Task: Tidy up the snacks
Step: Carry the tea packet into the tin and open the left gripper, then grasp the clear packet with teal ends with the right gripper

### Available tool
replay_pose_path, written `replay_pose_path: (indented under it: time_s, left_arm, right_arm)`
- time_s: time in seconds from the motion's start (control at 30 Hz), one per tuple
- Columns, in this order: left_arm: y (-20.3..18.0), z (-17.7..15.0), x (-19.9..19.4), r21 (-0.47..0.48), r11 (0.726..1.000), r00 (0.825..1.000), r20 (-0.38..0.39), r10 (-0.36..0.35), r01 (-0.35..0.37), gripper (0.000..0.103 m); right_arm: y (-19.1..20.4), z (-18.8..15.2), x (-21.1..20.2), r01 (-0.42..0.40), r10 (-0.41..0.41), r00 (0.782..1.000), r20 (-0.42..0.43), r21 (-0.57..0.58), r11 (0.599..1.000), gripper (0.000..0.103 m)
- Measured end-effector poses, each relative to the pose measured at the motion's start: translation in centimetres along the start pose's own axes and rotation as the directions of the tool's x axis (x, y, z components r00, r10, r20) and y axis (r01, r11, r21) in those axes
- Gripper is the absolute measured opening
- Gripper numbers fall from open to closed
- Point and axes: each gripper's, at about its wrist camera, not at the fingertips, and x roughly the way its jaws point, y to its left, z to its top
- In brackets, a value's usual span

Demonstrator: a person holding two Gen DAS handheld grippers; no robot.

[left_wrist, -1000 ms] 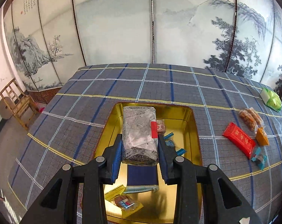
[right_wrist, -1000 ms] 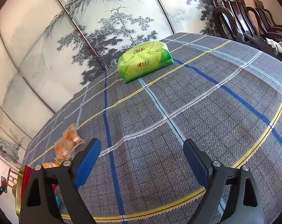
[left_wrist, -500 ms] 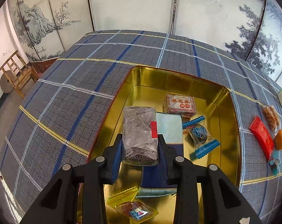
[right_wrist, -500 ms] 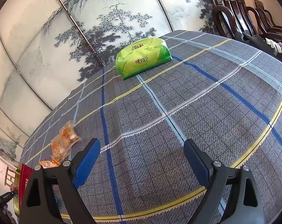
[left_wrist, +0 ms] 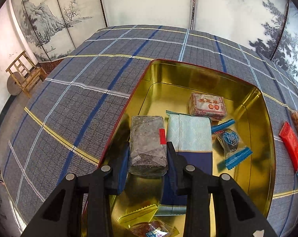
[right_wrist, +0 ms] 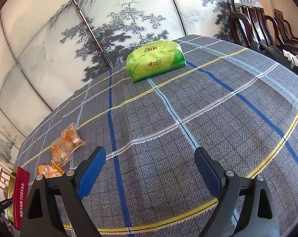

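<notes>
The plaid-covered surface [right_wrist: 188,118] is seen ahead of the right claw [right_wrist: 150,169] — spread wide, nothing held. Below the left claw [left_wrist: 147,158] lies the gold tin [left_wrist: 188,73]; a grey snack block [left_wrist: 147,138] is clamped there — above the tin's left side.

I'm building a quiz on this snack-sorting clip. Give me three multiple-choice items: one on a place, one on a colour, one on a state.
1. Where is the grey sesame bar?
A. on the tablecloth
B. between the left gripper fingers, over the gold tin
C. beside the tissue pack

2. What colour is the tissue pack?
A. green
B. red
C. blue

3. How is the right gripper?
A. shut on a candy
B. shut on nothing
C. open, holding nothing

Answers:
1 B, both blue pads press the bar's sides above the tin's left part.
2 A, its wrapper is bright green.
3 C, only tablecloth shows between its spread fingers.
</notes>
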Motion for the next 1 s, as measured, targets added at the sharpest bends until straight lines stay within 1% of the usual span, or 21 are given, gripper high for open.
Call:
replay_pose_path:
  time_s: [0.07, 0.1, 0.2, 0.27, 0.3, 0.33, 0.37, 0.4, 0.43, 0.5, 0.57, 0.63, 0.7, 0.73, 0.8, 0.83, 0.87, 0.9, 0.93, 0.97, 1.0]
  left_arm:
    - [0.0, 0.0, 0.1, 0.000, 1.000, 1.000, -0.001, -0.010, 0.010, 0.031]
    - [0.0, 0.0, 0.1, 0.001, 1.000, 1.000, -0.003, -0.021, 0.021, 0.031]
    - [0.0, -0.1, -0.1, 0.003, 0.998, 0.998, -0.003, -0.062, 0.062, 0.033]
    - [0.0, -0.2, -0.2, 0.005, 0.998, 0.998, 0.012, -0.067, 0.067, 0.037]
    - [0.0, -0.3, -0.3, 0.007, 0.997, 0.997, 0.022, -0.070, 0.070, 0.043]
    - [0.1, -0.3, -0.5, 0.006, 0.996, 0.996, 0.035, -0.085, 0.084, 0.058]
    - [0.2, -0.5, -0.8, 0.003, 0.993, 0.992, 0.049, -0.115, 0.115, 0.064]
    - [0.3, -0.6, -1.3, -0.003, 0.989, 0.987, 0.065, -0.149, 0.149, 0.072]
    - [0.4, -0.9, -1.9, -0.003, 0.987, 0.983, 0.085, -0.161, 0.161, 0.076]
    - [0.3, -1.4, -3.5, 0.022, 0.987, 0.976, 0.147, -0.160, 0.159, 0.085]
    - [0.5, -1.9, -5.5, 0.037, 0.985, 0.962, 0.209, -0.174, 0.170, 0.085]
    - [1.2, -2.8, -7.5, 0.026, 0.975, 0.941, 0.255, -0.222, 0.223, 0.086]
    - [2.1, -4.1, -9.3, 0.010, 0.962, 0.923, 0.281, -0.264, 0.273, 0.088]
    - [2.4, -4.9, -10.0, 0.007, 0.958, 0.917, 0.288, -0.276, 0.286, 0.088]
    - [3.0, -6.6, -11.1, 0.003, 0.953, 0.910, 0.297, -0.289, 0.302, 0.089]
    - [3.2, -7.5, -11.5, 0.005, 0.951, 0.907, 0.298, -0.297, 0.309, 0.089]
    - [3.5, -8.5, -11.9, 0.008, 0.950, 0.906, 0.297, -0.301, 0.313, 0.089]
    - [3.8, -9.3, -12.3, 0.010, 0.949, 0.905, 0.298, -0.303, 0.314, 0.089]
    - [4.2, -10.2, -12.7, 0.010, 0.951, 0.906, 0.301, -0.299, 0.310, 0.089]
    - [4.7, -10.9, -13.0, 0.002, 0.953, 0.906, 0.308, -0.290, 0.304, 0.089]
    - [5.2, -11.6, -13.4, -0.008, 0.953, 0.905, 0.315, -0.285, 0.303, 0.089]
  right_arm:
    - [1.0, -0.3, -0.4, 0.019, -0.019, 1.000, -0.009, -0.051, 0.999, 0.091]
    - [1.5, -0.7, -0.5, 0.013, -0.015, 1.000, -0.026, -0.076, 0.997, 0.091]
    - [4.1, -2.3, -1.3, -0.077, 0.060, 0.993, -0.099, -0.174, 0.982, 0.091]
    - [6.6, -3.9, -2.3, -0.130, 0.094, 0.986, -0.138, -0.282, 0.951, 0.091]
    - [7.8, -4.7, -2.8, -0.154, 0.109, 0.983, -0.151, -0.335, 0.930, 0.091]
    - [9.1, -5.6, -3.4, -0.177, 0.121, 0.979, -0.163, -0.388, 0.904, 0.091]
    - [10.3, -6.5, -3.9, -0.195, 0.129, 0.976, -0.176, -0.438, 0.878, 0.091]
    - [11.5, -7.3, -4.3, -0.212, 0.138, 0.973, -0.185, -0.482, 0.850, 0.091]
    - [12.6, -8.1, -4.8, -0.229, 0.149, 0.970, -0.191, -0.522, 0.822, 0.091]
    - [14.6, -9.4, -5.5, -0.244, 0.158, 0.968, -0.195, -0.587, 0.772, 0.091]
    - [16.4, -10.6, -5.3, -0.256, 0.157, 0.965, -0.209, -0.627, 0.736, 0.091]
    - [17.5, -11.3, -4.7, -0.264, 0.146, 0.962, -0.231, -0.643, 0.719, 0.091]
    - [18.7, -11.5, -3.5, -0.275, 0.139, 0.957, -0.255, -0.637, 0.720, 0.090]
    - [18.7, -11.7, -3.3, -0.279, 0.140, 0.955, -0.263, -0.629, 0.725, 0.089]
    - [18.9, -11.3, -2.1, -0.287, 0.134, 0.949, -0.284, -0.613, 0.736, 0.077]
    - [19.0, -11.2, -1.6, -0.279, 0.124, 0.951, -0.284, -0.612, 0.740, 0.066]
    - [19.0, -10.9, -1.5, -0.278, 0.128, 0.952, -0.277, -0.614, 0.739, 0.057]
    - [19.1, -10.9, -1.6, -0.271, 0.122, 0.954, -0.272, -0.620, 0.737, 0.052]
    - [19.0, -11.0, -1.7, -0.259, 0.112, 0.958, -0.264, -0.630, 0.732, 0.042]
    - [19.1, -11.1, -1.7, -0.251, 0.104, 0.960, -0.259, -0.636, 0.730, 0.039]
    - [19.0, -11.0, -1.7, -0.249, 0.106, 0.961, -0.257, -0.630, 0.736, 0.039]
